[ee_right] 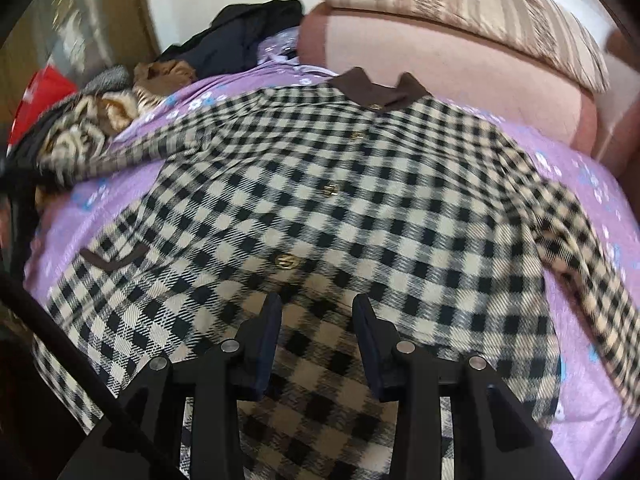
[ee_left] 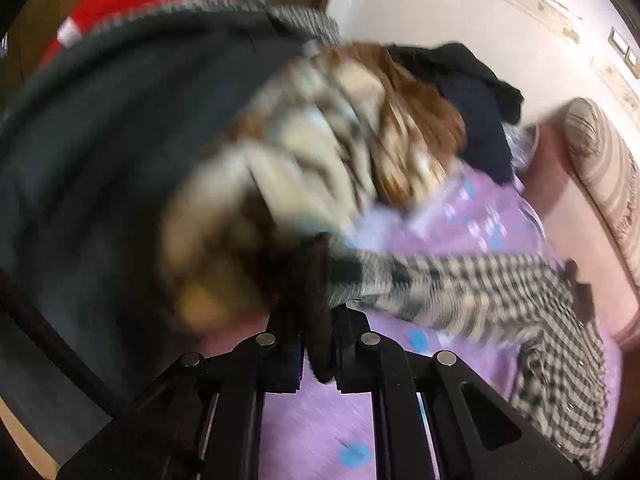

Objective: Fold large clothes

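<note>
A black-and-cream checked coat (ee_right: 340, 208) with a brown collar (ee_right: 380, 90) and gold buttons lies spread face up on the purple flowered bedsheet (ee_right: 80, 216). My right gripper (ee_right: 316, 320) is open and hovers over the coat's lower front. My left gripper (ee_left: 316, 344) is shut on the brown cuff (ee_left: 316, 312) of the coat's sleeve (ee_left: 460, 288), holding it just above the sheet (ee_left: 320, 420). The left wrist view is blurred.
A heap of other clothes, dark grey (ee_left: 120, 140), tan patterned (ee_left: 320, 140) and navy (ee_left: 480, 100), lies at the bed's far left (ee_right: 100, 120). A pink headboard (ee_right: 440, 68) and striped pillow (ee_right: 480, 12) stand behind. A red item (ee_right: 40, 92) is at the left.
</note>
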Action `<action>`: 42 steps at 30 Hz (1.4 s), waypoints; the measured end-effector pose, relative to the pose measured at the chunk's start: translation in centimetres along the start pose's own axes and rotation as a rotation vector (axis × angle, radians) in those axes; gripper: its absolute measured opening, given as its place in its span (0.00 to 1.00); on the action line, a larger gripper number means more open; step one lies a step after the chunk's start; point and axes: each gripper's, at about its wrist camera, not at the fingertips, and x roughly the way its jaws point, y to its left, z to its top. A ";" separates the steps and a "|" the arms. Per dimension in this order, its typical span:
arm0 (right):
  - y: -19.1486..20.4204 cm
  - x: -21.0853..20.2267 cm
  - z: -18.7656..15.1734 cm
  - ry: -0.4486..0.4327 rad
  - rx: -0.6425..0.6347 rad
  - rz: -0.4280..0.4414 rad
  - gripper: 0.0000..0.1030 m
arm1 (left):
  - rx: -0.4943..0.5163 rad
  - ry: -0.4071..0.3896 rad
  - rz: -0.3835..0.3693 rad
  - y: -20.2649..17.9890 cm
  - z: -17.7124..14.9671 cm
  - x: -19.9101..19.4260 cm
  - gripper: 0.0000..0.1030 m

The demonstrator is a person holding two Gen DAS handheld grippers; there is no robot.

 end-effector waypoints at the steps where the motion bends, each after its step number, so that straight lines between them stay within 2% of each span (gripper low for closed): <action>1: 0.6 0.3 0.1 0.003 -0.017 0.003 0.39 | 0.011 -0.006 0.013 0.2 0.7 0.0 0.10; 5: 2.8 1.8 1.1 0.022 -0.027 0.041 0.39 | 0.089 -0.013 0.054 -1.1 2.3 0.5 0.10; 11: 5.3 3.2 2.5 0.023 -0.037 0.100 0.39 | 0.184 -0.049 0.121 -3.6 1.5 0.7 0.10; 14: 5.6 3.3 2.4 0.021 -0.035 0.112 0.39 | 0.219 -0.072 0.110 -5.7 1.7 0.4 0.10; 19: 3.8 2.4 1.3 0.010 0.006 0.108 0.39 | 0.280 -0.109 0.003 -12.4 1.8 -0.5 0.10; 23: 1.1 0.7 0.2 -0.007 0.061 0.094 0.39 | 0.398 -0.116 -0.134 -21.3 -0.3 -1.4 0.10; 27: -2.8 -1.4 -1.5 -0.025 0.161 0.068 0.39 | 0.523 -0.091 -0.264 -29.8 -4.3 -2.1 0.10; 32: -7.8 -3.6 -3.5 -0.051 0.299 0.024 0.39 | 0.659 -0.022 -0.410 -38.9 -11.2 -2.4 0.10; 36: -11.1 -5.0 -5.0 -0.072 0.378 -0.019 0.39 | 0.736 0.046 -0.468 -43.2 -16.3 -1.9 0.11; 39: -12.8 -5.7 -5.5 -0.083 0.417 -0.039 0.39 | 0.784 0.090 -0.458 -44.6 -19.5 -1.8 0.13; 41: -13.4 -6.0 -5.5 -0.087 0.429 -0.043 0.39 | 0.807 0.111 -0.467 -44.3 -20.5 -2.3 0.18; 42: -13.6 -6.0 -5.3 -0.091 0.430 -0.042 0.39 | 0.806 0.132 -0.487 -43.5 -20.7 -2.7 0.28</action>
